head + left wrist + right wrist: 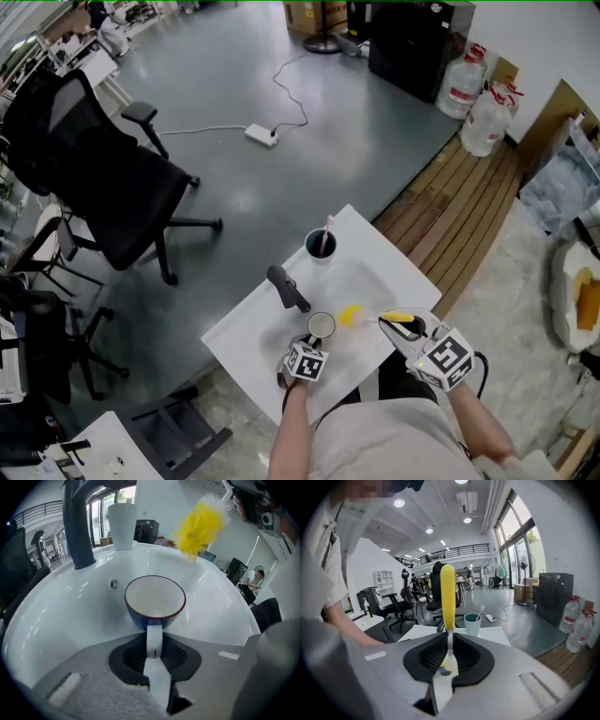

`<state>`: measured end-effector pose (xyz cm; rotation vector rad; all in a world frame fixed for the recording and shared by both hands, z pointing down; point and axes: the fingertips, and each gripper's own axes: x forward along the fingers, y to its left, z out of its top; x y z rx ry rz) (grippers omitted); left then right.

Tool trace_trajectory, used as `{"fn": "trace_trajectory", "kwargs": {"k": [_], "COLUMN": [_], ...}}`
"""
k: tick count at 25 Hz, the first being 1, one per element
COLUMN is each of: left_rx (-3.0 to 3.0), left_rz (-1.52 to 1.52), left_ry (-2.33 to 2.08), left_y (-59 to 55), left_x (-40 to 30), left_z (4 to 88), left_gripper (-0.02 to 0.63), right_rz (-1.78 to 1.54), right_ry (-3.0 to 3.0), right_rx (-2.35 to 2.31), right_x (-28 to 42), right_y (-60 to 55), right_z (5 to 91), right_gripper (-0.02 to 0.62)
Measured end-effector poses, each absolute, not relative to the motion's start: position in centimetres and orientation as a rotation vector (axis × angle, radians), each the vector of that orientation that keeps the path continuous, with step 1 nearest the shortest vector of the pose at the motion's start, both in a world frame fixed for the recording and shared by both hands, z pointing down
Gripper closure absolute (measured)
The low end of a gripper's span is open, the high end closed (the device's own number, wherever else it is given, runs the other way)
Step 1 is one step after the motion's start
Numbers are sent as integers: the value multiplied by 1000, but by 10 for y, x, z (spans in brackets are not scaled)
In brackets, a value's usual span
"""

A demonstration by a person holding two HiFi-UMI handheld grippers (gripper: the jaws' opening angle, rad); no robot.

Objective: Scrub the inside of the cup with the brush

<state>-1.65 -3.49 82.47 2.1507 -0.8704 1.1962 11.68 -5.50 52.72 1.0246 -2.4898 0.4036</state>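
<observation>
- Cup (154, 597): blue outside, white inside, dark-red rim. It stands upright in the white basin (56, 620) set in the bench, straight ahead of my left tongs, with its handle turned back toward them.
- Handling, as I judge it: glazed ceramic, rigid, and fairly heavy for its size. It would chip against the basin wall and be slippery if wet. The handle is the one sound hold, but a grip there lets the bowl swing under brush pressure. It is best scrubbed with its base on the basin floor.
- Left tongs (309, 345): closed on the cup's handle, one pad at each side of the loop, with nothing else between them.
- Left hand, pose: pitched steeply down into the basin from the near edge, marker cube uppermost.
- Brush (447, 592): yellow handle, thin white neck, yellow bristle head (201, 524). Light, with a stiff shaft and a soft head.
- Right tongs (449, 656): clamped on the brush's thin white end, the handle running straight out ahead of them.
- Right hand, pose: tilted only gently downward, to the right of my left tongs. The bristle head hangs above and beyond the cup, clear of the rim and not yet inside.
- Also present: a dark tap (77, 527) ahead-left of my left tongs, and a pale tumbler (123, 524) beyond it on the bench.
</observation>
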Motion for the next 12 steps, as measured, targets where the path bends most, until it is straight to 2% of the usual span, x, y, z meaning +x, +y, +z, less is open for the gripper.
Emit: {"fn": "trace_trajectory", "kwargs": {"k": [12], "left_rx": [2279], "left_rz": [1356], "left_ry": [-884], "left_y": [-45], "left_x": [-27], "left_z": [759], "left_gripper": [549], "right_rz": [342], "right_ry": [-2598], "right_rx": [758], "right_x": [70], "right_y": [-61], "right_z": [479], "right_gripper": [560]}}
